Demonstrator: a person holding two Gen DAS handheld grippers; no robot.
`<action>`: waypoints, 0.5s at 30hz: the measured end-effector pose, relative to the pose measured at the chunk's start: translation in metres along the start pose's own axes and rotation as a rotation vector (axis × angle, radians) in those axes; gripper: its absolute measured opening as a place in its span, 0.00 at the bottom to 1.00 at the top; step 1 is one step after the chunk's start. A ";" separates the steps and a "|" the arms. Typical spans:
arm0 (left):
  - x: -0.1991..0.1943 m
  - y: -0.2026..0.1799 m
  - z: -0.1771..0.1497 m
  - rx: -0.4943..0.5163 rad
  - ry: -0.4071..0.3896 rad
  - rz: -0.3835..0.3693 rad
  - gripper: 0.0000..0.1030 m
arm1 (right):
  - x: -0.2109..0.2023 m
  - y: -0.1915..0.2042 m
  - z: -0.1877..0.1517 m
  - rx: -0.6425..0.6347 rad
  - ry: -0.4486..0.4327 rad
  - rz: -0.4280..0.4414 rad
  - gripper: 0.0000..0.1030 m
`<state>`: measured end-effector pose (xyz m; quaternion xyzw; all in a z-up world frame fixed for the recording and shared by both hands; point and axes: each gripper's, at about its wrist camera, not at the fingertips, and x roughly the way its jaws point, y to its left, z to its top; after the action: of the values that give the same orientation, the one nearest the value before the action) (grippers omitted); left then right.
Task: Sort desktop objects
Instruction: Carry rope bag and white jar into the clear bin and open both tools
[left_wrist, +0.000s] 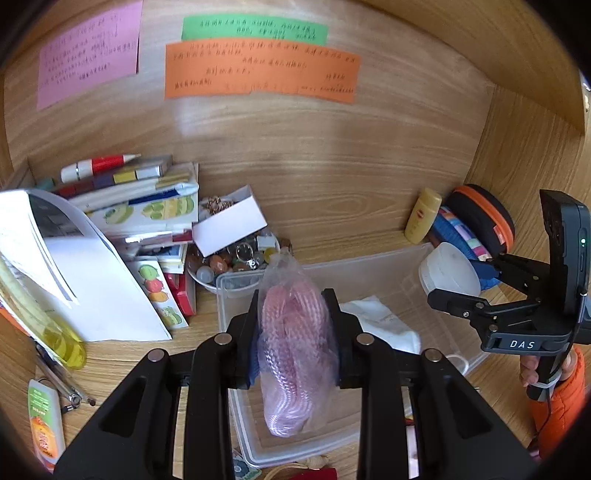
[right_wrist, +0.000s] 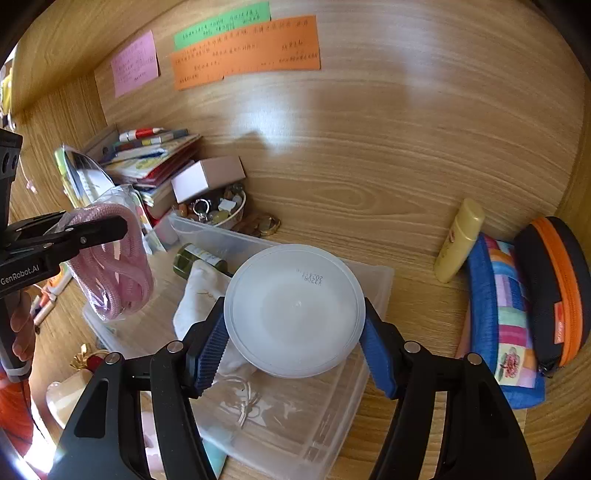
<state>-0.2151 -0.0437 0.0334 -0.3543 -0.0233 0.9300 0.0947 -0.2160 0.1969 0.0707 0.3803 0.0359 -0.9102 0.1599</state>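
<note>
A clear bag of pink rope (left_wrist: 295, 354) is squeezed between the two pads of the left gripper (left_wrist: 295, 332). The bag is held up over a clear plastic box (left_wrist: 436, 266) on the wooden bench (left_wrist: 332, 206). In the right wrist view the same bag (right_wrist: 114, 273) is seen hanging at the left, above the near corner of the box (right_wrist: 332, 435).

A round white tub (right_wrist: 295, 310) is clamped between the blue pads of the right gripper (right_wrist: 295, 347). The tub is turned so its flat end faces the camera, and small printed numbers are seen on it. It is held above the box too.

Inside the box a white cloth pouch (right_wrist: 199, 295) with a string is laid, and a dark green bottle (right_wrist: 199, 258) is seen just behind it.

At the left, a stack of books (left_wrist: 147, 199) is piled, with a small white box (left_wrist: 231, 221) and a bowl of small trinkets (left_wrist: 236, 262) beside it. At the right, a yellow bottle (right_wrist: 458, 240), a striped pencil case (right_wrist: 506, 317) and a black and orange case (right_wrist: 554, 288) are lined up by the wall. Pink, green and orange notes (left_wrist: 258, 70) are stuck on the back wall.
</note>
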 end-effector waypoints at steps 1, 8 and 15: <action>0.002 0.001 0.000 -0.002 0.001 0.005 0.28 | 0.003 0.000 0.000 -0.002 0.004 0.003 0.61; 0.013 0.003 -0.003 0.014 0.021 0.010 0.28 | 0.026 0.005 0.004 -0.030 0.037 -0.002 0.61; 0.021 -0.006 -0.005 0.063 0.020 0.042 0.30 | 0.047 0.007 0.003 -0.051 0.095 -0.016 0.61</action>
<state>-0.2255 -0.0339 0.0165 -0.3609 0.0145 0.9285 0.0866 -0.2470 0.1775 0.0402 0.4187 0.0695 -0.8911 0.1605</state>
